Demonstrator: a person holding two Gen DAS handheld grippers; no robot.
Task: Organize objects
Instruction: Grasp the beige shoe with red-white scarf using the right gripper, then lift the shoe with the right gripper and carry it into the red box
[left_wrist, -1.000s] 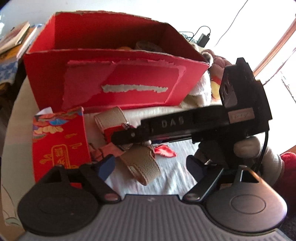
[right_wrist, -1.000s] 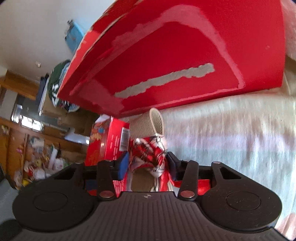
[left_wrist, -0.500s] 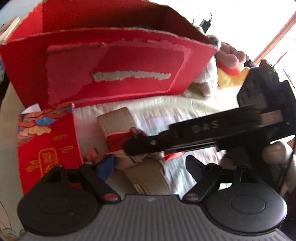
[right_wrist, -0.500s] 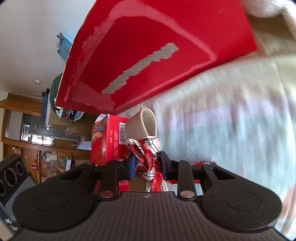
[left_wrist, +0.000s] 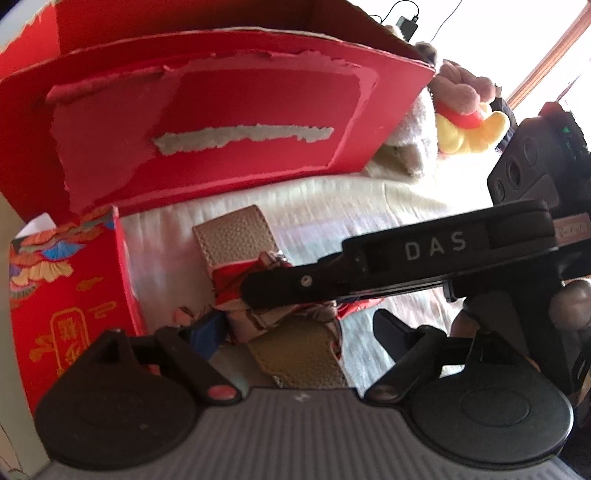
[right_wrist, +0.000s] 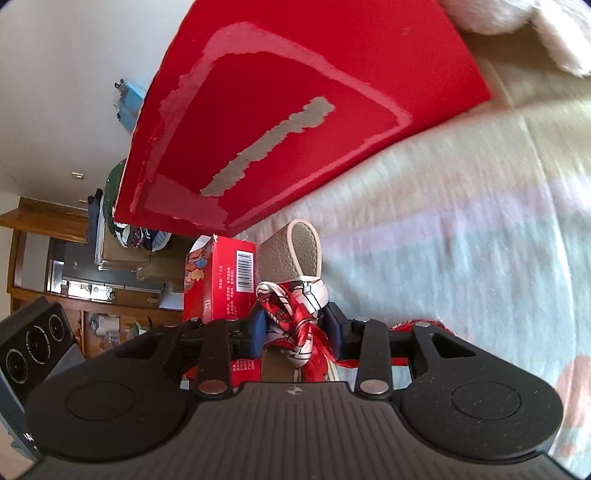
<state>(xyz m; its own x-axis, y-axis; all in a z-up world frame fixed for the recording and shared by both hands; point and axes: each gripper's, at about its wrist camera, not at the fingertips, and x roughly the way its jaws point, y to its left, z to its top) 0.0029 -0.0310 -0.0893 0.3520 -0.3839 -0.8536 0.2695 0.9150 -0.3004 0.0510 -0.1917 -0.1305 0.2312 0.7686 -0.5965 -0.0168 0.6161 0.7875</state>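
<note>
1. A beige strap (left_wrist: 236, 236) with a red-and-white patterned scarf (right_wrist: 295, 314) knotted around its middle lies on a pale striped cloth (left_wrist: 388, 206), in front of the big red cardboard box (left_wrist: 229, 125).
2. The right gripper (right_wrist: 297, 326) has its jaws closed on the scarf knot, the blue pads pressing the fabric from both sides; one end of the strap curls up just beyond the fingertips.
3. In the left wrist view, the right gripper (left_wrist: 258, 291) reaches in from the right as a long black bar marked "DAS", its tip over the knot.
4. The left gripper (left_wrist: 295, 328) sits low over the near end of the strap with its jaws spread wide and nothing between them; the blue pad of one finger (left_wrist: 207, 328) is just beside the scarf.
5. A small red carton (left_wrist: 70, 288) with gold and floral print stands just left of the strap, near the box's front wall.
6. The box's front face shows a torn patch where a label has peeled away.
7. To the right of the box, a plush toy (left_wrist: 465, 110) in pink, red and yellow rests against a white fluffy item.
8. A black charger with its cable (left_wrist: 406, 22) lies behind the box.
</note>
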